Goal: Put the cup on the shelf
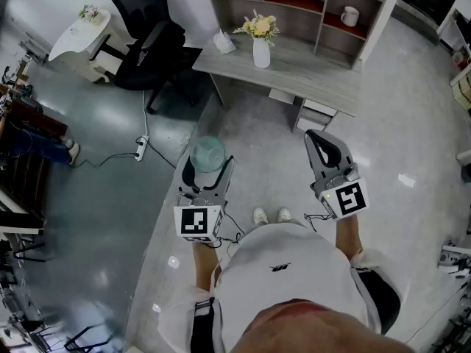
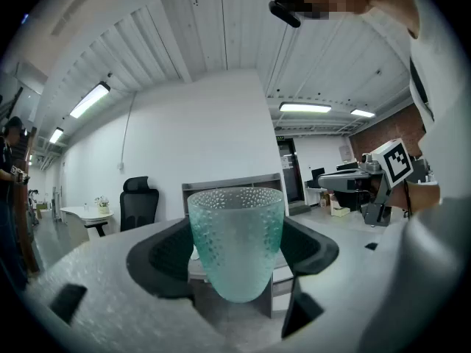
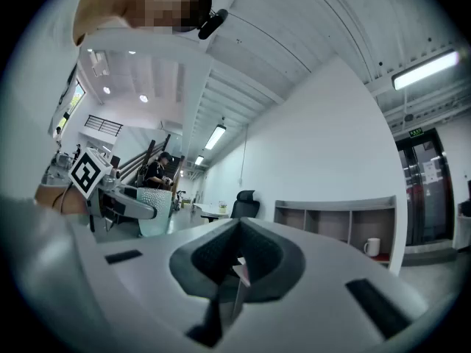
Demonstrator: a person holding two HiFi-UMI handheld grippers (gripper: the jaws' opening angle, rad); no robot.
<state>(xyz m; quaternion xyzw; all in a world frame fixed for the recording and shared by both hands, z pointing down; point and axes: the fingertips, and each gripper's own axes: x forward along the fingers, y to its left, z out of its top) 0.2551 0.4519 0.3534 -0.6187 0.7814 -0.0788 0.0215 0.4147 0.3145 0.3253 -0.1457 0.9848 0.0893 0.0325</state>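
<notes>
Cup (image 2: pixel 235 241), one green, is clamped in jaws of the left gripper (image 1: pixel 208 169); the right gripper (image 3: pixel 237 263) has jaws closed, empty.

Two grippers (image 1: pixel 208 162) (image 1: pixel 318 140), one green cup (image 1: pixel 207 153), one white mug (image 1: pixel 349 15), one vase (image 1: pixel 261 52), one office chair (image 1: pixel 147 43).

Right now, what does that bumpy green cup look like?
The cup looks like see-through pale green glass, covered in tiny bumps, with no handle. It is wide at the rim and narrows to a rounded bottom. It stands upright and looks empty, pinched between the dark pads of the left claw, up in the air.
</notes>
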